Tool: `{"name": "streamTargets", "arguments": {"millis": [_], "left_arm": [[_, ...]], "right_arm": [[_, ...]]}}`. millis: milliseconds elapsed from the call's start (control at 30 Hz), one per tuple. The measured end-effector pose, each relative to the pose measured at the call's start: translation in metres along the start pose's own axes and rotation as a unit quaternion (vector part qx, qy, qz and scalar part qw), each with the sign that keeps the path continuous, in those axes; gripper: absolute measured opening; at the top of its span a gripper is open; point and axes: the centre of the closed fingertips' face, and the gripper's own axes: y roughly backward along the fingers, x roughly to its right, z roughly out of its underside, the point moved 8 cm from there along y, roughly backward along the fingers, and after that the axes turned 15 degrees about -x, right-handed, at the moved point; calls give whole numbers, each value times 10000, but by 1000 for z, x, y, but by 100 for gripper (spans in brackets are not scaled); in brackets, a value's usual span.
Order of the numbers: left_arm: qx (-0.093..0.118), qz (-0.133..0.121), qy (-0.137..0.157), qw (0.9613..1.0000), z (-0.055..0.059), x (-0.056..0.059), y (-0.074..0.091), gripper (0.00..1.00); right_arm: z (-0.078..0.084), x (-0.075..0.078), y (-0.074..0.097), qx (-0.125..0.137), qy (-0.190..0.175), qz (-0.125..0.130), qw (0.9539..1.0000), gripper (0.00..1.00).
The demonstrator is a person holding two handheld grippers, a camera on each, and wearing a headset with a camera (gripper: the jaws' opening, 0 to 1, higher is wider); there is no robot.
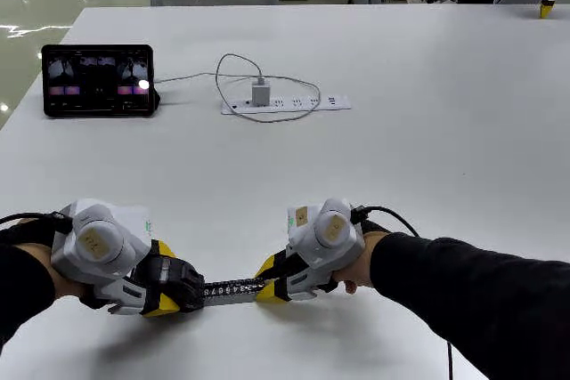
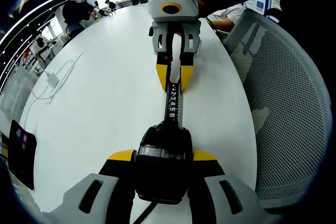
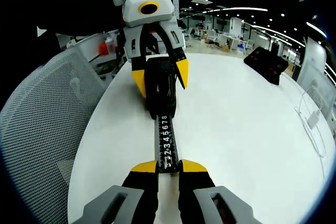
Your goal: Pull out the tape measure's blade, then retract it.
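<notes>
1. Two sets of jaws are each closed on something. The right gripper [image 3: 168,167] pinches the free end of the blade [image 3: 165,140] between its yellow tips. The left gripper [image 2: 164,157] is clamped on both sides of the black tape measure case [image 2: 164,142].
2. Between them we see a short stretch of blade drawn out, its printed numbers running from the right jaws to the mouth of the case. It looks straight and lies low over the white table [image 1: 401,131]; we cannot tell whether it touches.
3. The blade's long axis runs directly from one gripper to the other, crosswise in front of us in the head view, with the case at the left end and the tip at the right.
4. We judge that the coming move turns on this axis. Drawing the right gripper away from the case along it would lengthen the blade, and bringing it toward the case would let the blade wind in. We cannot tell which is in hand.
5. Pulling off that line would likely kink the blade or twist the case in the left jaws.
6. Farther out, a tablet [image 1: 98,80] and a power strip [image 1: 285,102] sit well apart from the work.
</notes>
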Motion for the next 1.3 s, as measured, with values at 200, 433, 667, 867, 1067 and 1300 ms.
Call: {"name": "streamTargets", "arguments": {"millis": [200, 433, 667, 867, 1067, 1300], "left_arm": [[25, -11, 32, 10000, 0, 0, 0, 33], [4, -3, 20, 10000, 0, 0, 0, 33], [7, 12, 39, 10000, 0, 0, -1, 33], [13, 18, 63, 10000, 0, 0, -1, 33], [12, 9, 61, 10000, -1, 0, -1, 33], [12, 5, 53, 10000, -2, 1, 0, 33]], "right_arm": [[5, 2, 3, -27, -8, -1, 10000, 10], [12, 3, 7, -22, -29, 6, 10000, 10], [17, 2, 10, -20, -14, 30, 10000, 10], [24, 4, 13, 24, -103, 9, 9999, 10], [27, 4, 16, 17, -102, 26, 9999, 10], [32, 4, 20, -21, -80, 63, 9999, 10]]}}
